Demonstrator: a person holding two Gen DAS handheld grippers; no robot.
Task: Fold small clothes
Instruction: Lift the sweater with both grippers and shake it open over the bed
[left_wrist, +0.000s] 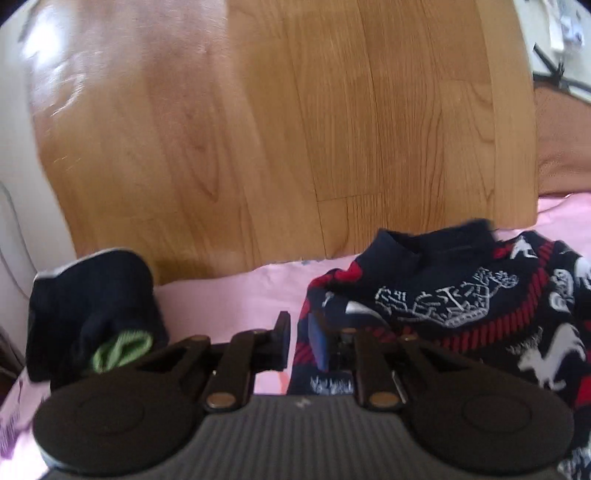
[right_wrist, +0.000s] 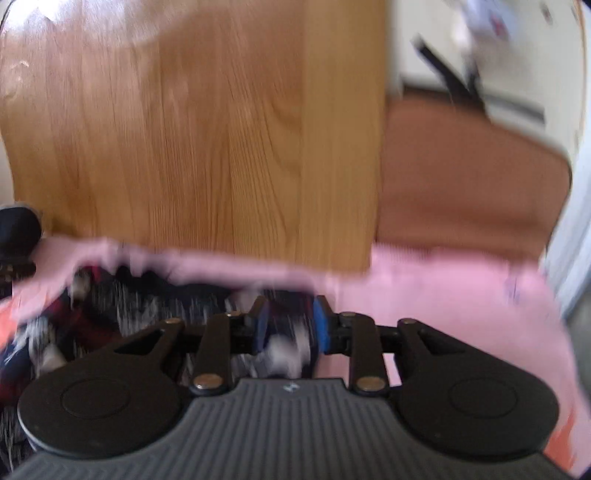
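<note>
A navy sweater (left_wrist: 461, 306) patterned with red stripes and white animal figures lies rumpled on a pink sheet (left_wrist: 229, 295), filling the lower right of the left wrist view. Its dark collar points toward the top of the frame, close to the sheet's far edge. In the lower left of that view sits a small dark bundle of cloth (left_wrist: 92, 306) with a green cuff showing, near the sheet's left edge and well apart from the sweater. Bare pink sheet lies between the two.

Behind the sheet a wooden panel (left_wrist: 295, 122) fills the upper middle of both views. To the right of it is a brown cushioned surface (right_wrist: 469, 177), with dark legs of some furniture in the upper right corner. In the right wrist view, open pink sheet stretches across the right half of the frame.

The left tongs (left_wrist: 301, 339) sit low at the sweater's left edge, pointing slightly downward. Their fingers stand a narrow gap apart, and the blue pad (left_wrist: 319, 339) lies against the knit; whether cloth is pinched there cannot be told.

The right tongs (right_wrist: 288, 325) are parted about halfway, also pointing slightly downward. Blurred sweater fabric (right_wrist: 159, 306) lies between the blue pads (right_wrist: 320, 325), and no pressing is visible. This view is heavily smeared.
</note>
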